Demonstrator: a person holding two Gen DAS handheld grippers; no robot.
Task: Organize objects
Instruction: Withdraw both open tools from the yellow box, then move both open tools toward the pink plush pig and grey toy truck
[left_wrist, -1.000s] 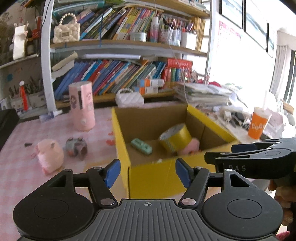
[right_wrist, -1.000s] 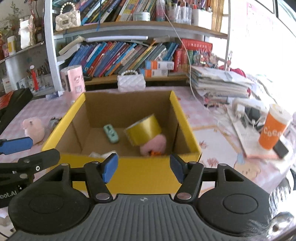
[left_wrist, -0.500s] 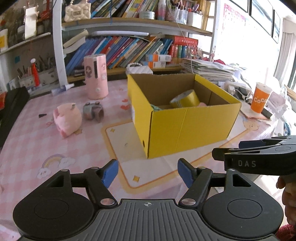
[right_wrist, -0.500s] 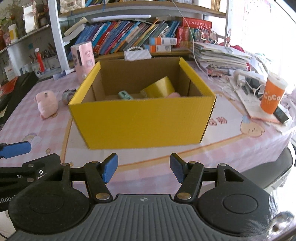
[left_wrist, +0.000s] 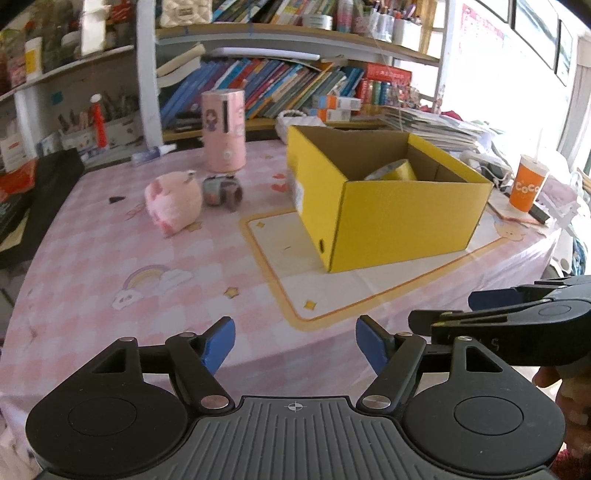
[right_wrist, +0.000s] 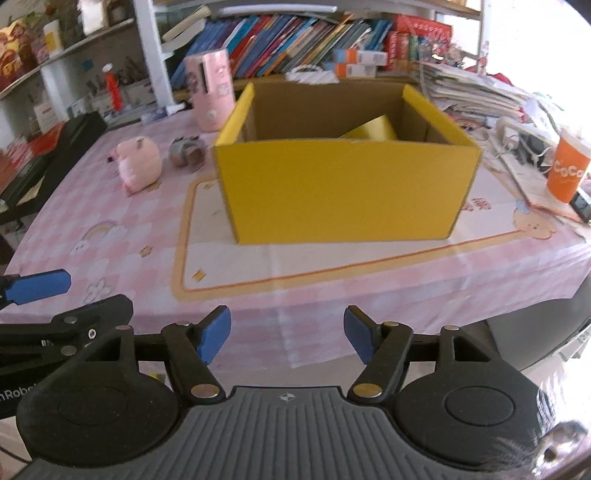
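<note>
We held both grippers, left (left_wrist: 295, 341) and right (right_wrist: 287, 336), just opening, empty, before the box (right_wrist: 343, 188).

Bench (left_wrist: 110, 266) covered by pink checked cloth. Far side: white-framed bookshelf (left_wrist: 147, 74) packed with leaning books (left_wrist: 280, 85). Right: bright window (left_wrist: 580, 92) with strong daylight; framed pictures (left_wrist: 535, 33) on white wall.

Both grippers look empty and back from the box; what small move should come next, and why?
Probably swing the left gripper toward the pink plush. It and the small grey toy lie outside the yellow box, on the left gripper's side, and both grippers are open and empty, their jaws having just opened wider.
</note>
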